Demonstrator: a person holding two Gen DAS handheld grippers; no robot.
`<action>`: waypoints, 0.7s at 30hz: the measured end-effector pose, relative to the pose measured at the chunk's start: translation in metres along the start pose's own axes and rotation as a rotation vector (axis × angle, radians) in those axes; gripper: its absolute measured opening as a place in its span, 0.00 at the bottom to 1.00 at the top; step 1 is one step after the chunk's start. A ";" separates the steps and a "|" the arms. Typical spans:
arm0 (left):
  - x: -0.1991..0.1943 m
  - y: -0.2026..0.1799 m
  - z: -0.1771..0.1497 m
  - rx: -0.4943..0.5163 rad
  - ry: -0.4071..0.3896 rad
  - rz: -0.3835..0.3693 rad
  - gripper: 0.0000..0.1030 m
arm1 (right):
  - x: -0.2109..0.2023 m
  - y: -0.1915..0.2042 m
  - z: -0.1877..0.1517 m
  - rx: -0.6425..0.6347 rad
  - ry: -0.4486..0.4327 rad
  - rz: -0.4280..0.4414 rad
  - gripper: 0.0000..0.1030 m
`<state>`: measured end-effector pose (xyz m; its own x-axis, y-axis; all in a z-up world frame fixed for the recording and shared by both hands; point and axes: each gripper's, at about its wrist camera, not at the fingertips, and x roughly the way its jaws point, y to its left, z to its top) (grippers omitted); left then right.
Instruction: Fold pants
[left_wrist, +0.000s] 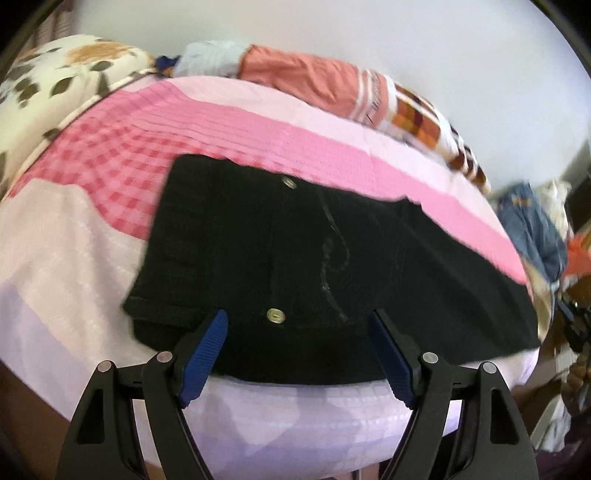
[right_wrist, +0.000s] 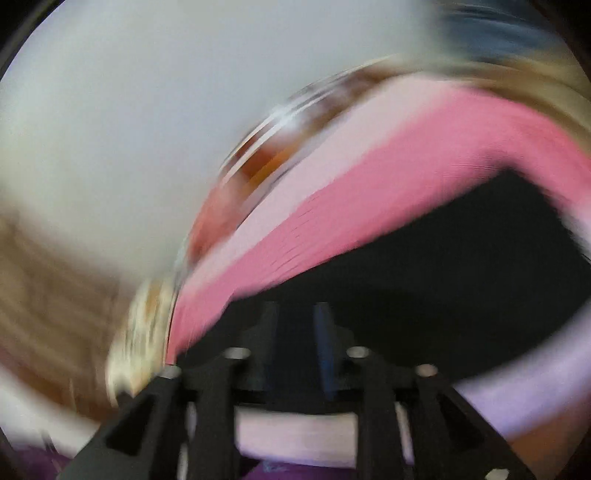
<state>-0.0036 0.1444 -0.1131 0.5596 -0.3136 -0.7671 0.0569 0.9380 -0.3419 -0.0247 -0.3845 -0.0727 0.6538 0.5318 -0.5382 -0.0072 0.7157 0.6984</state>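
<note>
Left wrist view: the black pants (left_wrist: 295, 266) are seen laid flat on a bed cover (left_wrist: 92, 258) patterned in pink checks, pink stripes and pale lilac blocks. The garment fills the middle of the picture, its waistband end toward nine o'clock and its legs running off toward three o'clock. Two metal buttons are visible on it, one (left_wrist: 289, 182) near twelve o'clock of the fabric, the other (left_wrist: 276, 316) at the near edge, between the fingers. The left gripper (left_wrist: 299, 319) is held with its blue-padded fingers (left_wrist: 207, 354) spread wide, hovering over the near edge of the pants; no cloth is pinched between the pads. At eleven o'clock a floral pillow (left_wrist: 55, 81) is seen, at twelve o'clock a salmon-coloured cloth (left_wrist: 306, 77), and at one o'clock an orange-and-brown checked cloth (left_wrist: 421, 118). At three o'clock a heap of blue denim (left_wrist: 532, 225) lies beyond the bed's edge.

Right wrist view: everything is heavily smeared by motion. The right gripper (right_wrist: 295, 317) is seen at six o'clock, its fingers (right_wrist: 323, 339) parted by a narrow gap and outlined against the pants (right_wrist: 424, 295). Whether cloth is caught between them cannot be told from the blur. The pink cover (right_wrist: 332, 221) sweeps from seven to two o'clock, and a pale wall (right_wrist: 129, 129) fills ten o'clock.
</note>
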 end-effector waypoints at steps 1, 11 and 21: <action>-0.005 0.004 0.001 -0.015 -0.015 0.003 0.76 | 0.025 0.021 0.004 -0.071 0.055 0.028 0.54; -0.054 0.085 -0.007 -0.156 -0.048 0.113 0.76 | 0.203 0.133 0.001 -0.390 0.345 0.133 0.58; -0.012 0.108 -0.021 -0.314 0.132 -0.147 0.58 | 0.207 0.128 -0.053 -0.268 0.395 0.181 0.63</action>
<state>-0.0215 0.2467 -0.1518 0.4516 -0.4768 -0.7541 -0.1394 0.7971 -0.5875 0.0690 -0.1586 -0.1195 0.2890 0.7515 -0.5931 -0.3213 0.6598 0.6793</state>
